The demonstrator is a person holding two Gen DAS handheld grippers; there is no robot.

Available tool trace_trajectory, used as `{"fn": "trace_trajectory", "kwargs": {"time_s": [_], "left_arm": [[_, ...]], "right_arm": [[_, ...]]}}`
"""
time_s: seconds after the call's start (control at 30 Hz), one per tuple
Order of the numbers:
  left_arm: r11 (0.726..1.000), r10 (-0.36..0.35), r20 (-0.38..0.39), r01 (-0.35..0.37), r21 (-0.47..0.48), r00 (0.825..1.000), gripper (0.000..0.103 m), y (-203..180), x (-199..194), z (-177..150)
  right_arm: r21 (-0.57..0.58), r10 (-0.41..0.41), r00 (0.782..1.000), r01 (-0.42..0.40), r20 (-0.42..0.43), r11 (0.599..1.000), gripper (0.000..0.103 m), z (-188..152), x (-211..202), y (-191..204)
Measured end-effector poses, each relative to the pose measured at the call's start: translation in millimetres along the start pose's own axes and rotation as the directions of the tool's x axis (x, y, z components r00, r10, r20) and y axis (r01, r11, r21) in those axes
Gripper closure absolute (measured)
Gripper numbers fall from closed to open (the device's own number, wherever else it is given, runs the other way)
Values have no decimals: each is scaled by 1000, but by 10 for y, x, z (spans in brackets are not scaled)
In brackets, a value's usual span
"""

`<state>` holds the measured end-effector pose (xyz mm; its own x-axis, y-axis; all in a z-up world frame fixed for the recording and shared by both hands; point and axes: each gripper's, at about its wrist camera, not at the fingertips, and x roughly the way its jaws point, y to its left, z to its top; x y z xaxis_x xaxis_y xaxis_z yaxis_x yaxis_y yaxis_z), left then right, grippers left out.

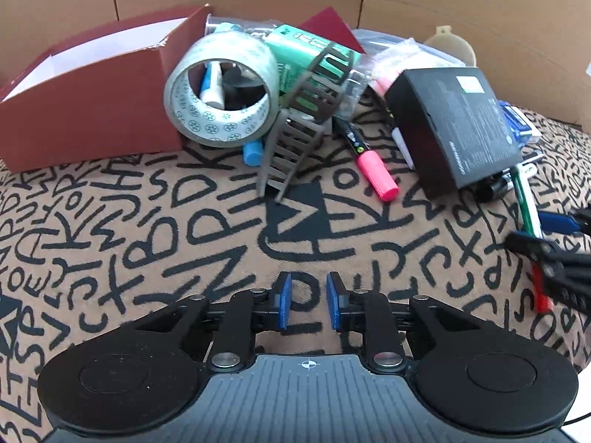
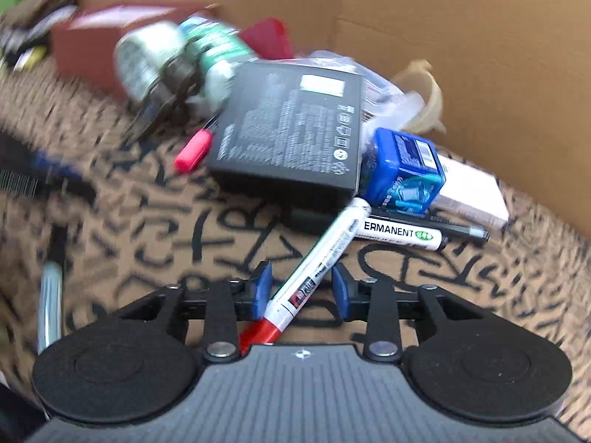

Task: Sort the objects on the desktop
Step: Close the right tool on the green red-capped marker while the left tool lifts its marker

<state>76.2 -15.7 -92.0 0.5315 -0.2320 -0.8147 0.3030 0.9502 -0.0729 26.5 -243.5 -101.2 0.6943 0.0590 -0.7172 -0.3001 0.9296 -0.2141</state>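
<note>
My left gripper (image 1: 308, 304) is open and empty above the patterned cloth, short of a clutter pile: a tape roll (image 1: 221, 88), a grey slotted rack (image 1: 295, 136), a pink marker (image 1: 373, 170) and a black box (image 1: 450, 125). A red open box (image 1: 88, 110) stands at the left. My right gripper (image 2: 301, 291) is open around a white marker with a red cap (image 2: 314, 273) that lies diagonally between the fingers; the jaws do not press it. It also shows at the right edge of the left wrist view (image 1: 546, 254).
In the right wrist view, a blue pack (image 2: 402, 170), a white permanent marker (image 2: 402, 236) and a white box (image 2: 472, 192) lie beside the black box (image 2: 291, 129). Cardboard walls (image 2: 461, 37) close the back. A silver pen (image 2: 50, 295) lies at the left.
</note>
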Motion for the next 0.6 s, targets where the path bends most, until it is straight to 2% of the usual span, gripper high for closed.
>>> {"fn": "trace_trajectory", "kwargs": {"time_s": [0.1,0.17,0.2,0.23,0.3,0.5,0.57,0.6], "left_arm": [[998,-45,-21,44,-41,999,48,84,-88,-23],[996,-71,-41,69,-58,997,44,104,-161,-72],[995,-83,-52,80,-59,995,43,82,-184,-97],[994,-94,-62,91,-54,994,39,33,-188,-120],[993,-116,-82,113,-44,990,34,-66,-196,-164],[983,-181,-145,181,-16,973,33,-363,-221,-298],[986,-162,-140,164,0,977,35,-388,-209,-292],[989,-145,-133,148,9,980,53,-388,-200,-279]], "right_arm": [[-90,-8,1000,7,-9,996,64,-43,-86,76],[-77,-16,1000,15,-8,997,57,-55,-110,56],[-65,-22,1000,22,-5,998,48,-61,-117,39],[-53,-29,1000,28,-3,998,45,-66,-123,21],[-23,-26,1000,26,0,999,44,-74,-110,-7],[23,-4,1000,4,12,1000,46,-131,-127,-46],[33,10,1000,-10,12,999,47,-170,-149,-77],[44,21,1000,-21,12,999,48,-186,-156,-98]]}}
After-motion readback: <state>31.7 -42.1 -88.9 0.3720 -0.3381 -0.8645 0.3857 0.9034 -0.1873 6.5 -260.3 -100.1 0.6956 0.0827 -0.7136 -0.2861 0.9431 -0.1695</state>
